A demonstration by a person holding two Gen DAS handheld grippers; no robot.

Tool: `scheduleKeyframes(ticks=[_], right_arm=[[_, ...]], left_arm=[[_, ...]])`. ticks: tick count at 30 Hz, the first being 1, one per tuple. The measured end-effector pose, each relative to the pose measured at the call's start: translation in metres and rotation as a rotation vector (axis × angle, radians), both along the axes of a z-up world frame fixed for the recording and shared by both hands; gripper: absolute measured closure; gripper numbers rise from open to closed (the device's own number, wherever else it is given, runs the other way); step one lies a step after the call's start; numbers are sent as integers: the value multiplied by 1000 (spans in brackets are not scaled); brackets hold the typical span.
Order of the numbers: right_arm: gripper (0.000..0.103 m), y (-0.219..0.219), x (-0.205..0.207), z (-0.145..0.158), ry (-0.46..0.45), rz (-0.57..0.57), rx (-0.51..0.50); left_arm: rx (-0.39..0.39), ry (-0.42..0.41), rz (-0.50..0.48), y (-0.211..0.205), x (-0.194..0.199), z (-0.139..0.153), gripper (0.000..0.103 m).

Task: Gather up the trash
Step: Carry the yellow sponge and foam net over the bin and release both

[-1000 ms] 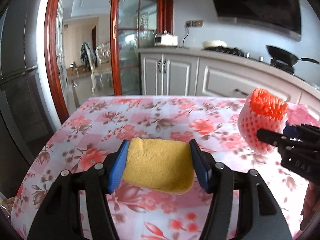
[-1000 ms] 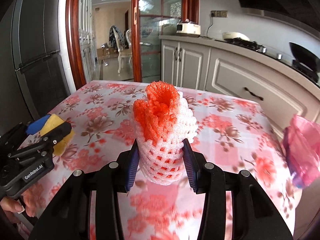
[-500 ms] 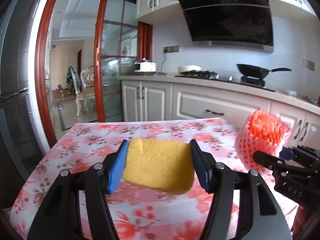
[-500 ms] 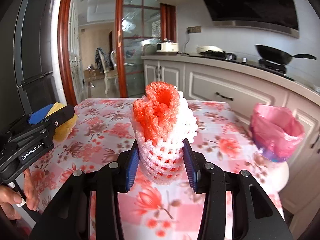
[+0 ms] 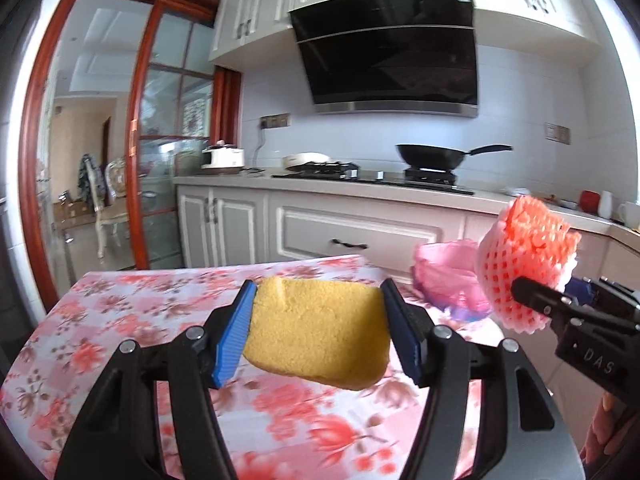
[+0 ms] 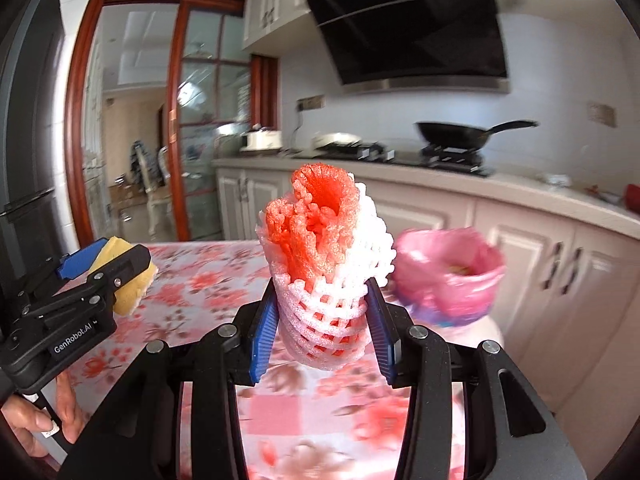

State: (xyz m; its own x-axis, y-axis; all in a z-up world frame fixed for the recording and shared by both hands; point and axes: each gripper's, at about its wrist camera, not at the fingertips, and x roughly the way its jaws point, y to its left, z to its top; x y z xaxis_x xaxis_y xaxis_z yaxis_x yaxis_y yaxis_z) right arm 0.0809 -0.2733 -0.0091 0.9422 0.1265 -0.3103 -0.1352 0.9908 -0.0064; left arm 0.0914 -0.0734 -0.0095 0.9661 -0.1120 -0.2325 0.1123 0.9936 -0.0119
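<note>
My left gripper (image 5: 316,332) is shut on a yellow sponge (image 5: 320,336) and holds it above the floral table (image 5: 132,320). My right gripper (image 6: 322,320) is shut on a roll of white and orange foam fruit netting (image 6: 324,256), also held above the table. The netting shows at the right of the left wrist view (image 5: 524,264), and the sponge at the left of the right wrist view (image 6: 128,276). A bin lined with a pink bag (image 6: 448,276) stands just past the table's right edge, and also shows in the left wrist view (image 5: 448,280).
White kitchen cabinets (image 5: 320,232) with a stove and a black pan (image 5: 436,156) run along the far wall. A glass door with a red frame (image 5: 136,152) is at the left. A dark fridge (image 6: 24,160) stands at the far left.
Both grippers have lifted and tilted upward with their loads. The pink-lined bin has come nearer the middle of both views.
</note>
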Motion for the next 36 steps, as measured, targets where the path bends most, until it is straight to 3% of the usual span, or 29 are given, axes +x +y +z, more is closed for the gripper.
scheduleKeyframes(ticks=[7, 19, 27, 36], right_arm=[[62, -40, -3, 2, -30, -113, 16], [62, -84, 12, 0, -49, -220, 28], [62, -113, 51, -1, -35, -268, 32], [61, -156, 125, 3, -6, -292, 38]], left_arm=[[-18, -52, -70, -40, 11, 6, 41], [-11, -51, -159, -95, 47, 2, 41], [-5, -44, -207, -125, 98, 3, 41], [20, -28, -313, -176, 181, 13, 41]])
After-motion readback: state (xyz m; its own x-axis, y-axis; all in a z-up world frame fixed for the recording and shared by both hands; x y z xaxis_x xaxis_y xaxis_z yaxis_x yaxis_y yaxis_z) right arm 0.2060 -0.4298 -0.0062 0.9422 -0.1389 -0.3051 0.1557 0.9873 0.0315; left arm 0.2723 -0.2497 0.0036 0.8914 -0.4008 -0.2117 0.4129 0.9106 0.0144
